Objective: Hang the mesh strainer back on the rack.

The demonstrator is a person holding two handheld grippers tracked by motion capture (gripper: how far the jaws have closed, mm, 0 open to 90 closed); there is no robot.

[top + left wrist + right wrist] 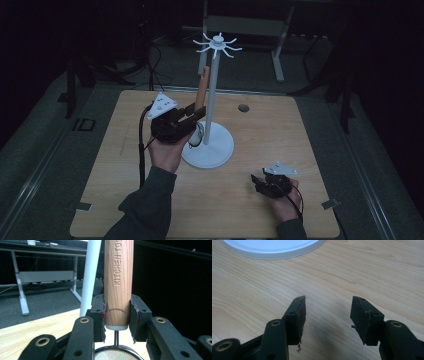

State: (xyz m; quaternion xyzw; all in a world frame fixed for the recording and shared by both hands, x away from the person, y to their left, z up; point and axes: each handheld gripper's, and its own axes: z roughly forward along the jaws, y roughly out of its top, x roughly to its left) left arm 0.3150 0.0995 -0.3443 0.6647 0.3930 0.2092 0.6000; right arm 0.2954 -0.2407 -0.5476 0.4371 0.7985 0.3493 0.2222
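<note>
My left gripper (117, 315) is shut on the wooden handle (118, 282) of a kitchen strainer, stamped "KITCHEN TOO…", with the pads pressing on both sides. The handle (201, 90) stands nearly upright beside the white pole of the hook stand (214, 95). The strainer's mesh bowl (116, 355) hangs below the jaws, and the left gripper (192, 117) sits over the stand's round base (220, 150). My right gripper (328, 312) is open above the bare wooden tabletop with nothing between its fingers. In the high view the right gripper (260, 182) rests low near the table's front right.
The stand's top (218, 45) carries several white hooks around its crown. A small dark round hole (243, 107) sits in the tabletop behind the stand. A metal-legged bench (245, 25) stands beyond the table. Grey floor surrounds the table (280, 215).
</note>
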